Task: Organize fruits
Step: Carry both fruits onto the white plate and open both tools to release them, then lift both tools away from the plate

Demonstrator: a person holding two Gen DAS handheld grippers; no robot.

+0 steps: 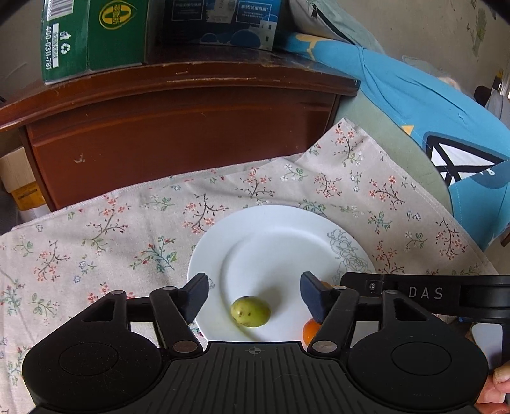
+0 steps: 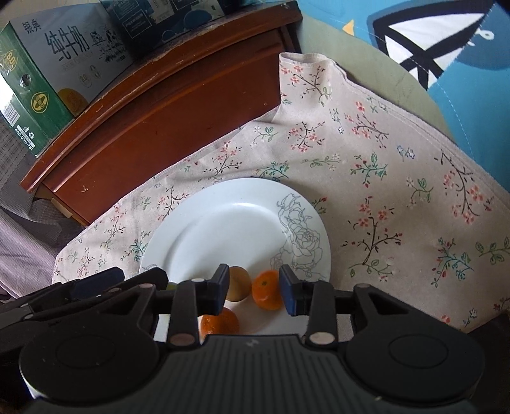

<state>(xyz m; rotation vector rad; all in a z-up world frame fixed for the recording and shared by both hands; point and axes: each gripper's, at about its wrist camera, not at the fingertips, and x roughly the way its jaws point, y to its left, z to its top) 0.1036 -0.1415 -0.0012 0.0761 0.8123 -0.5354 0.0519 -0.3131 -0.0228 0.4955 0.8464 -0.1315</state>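
**Fruit gathered on the white plate, both tongs open above it**

At the far left of the left wrist view a green carton stands on a dark wooden cabinet, with a dark blue box beside it. Below the cabinet a floral cloth is spread out, and on it lies a white plate with a grey rose outline on its right rim. The left tongs hang over the near part of the plate with the jaws wide apart. A green fruit lies on the plate between the two pads, touching neither; nothing is gripped. Just right of it, partly hidden behind the right-hand finger, an orange fruit shows at the plate's near edge. Further right a blue patterned fabric fills the corner, and a person's fingertips show at the bottom right.

In the right wrist view the same plate lies on the cloth. The right tongs are open by a moderate gap. A brownish-yellow fruit sits behind the left pad, a tangerine lies on the plate in the gap between the pads, close to the right one, with no clear press on it, and a second tangerine lies nearer the camera.
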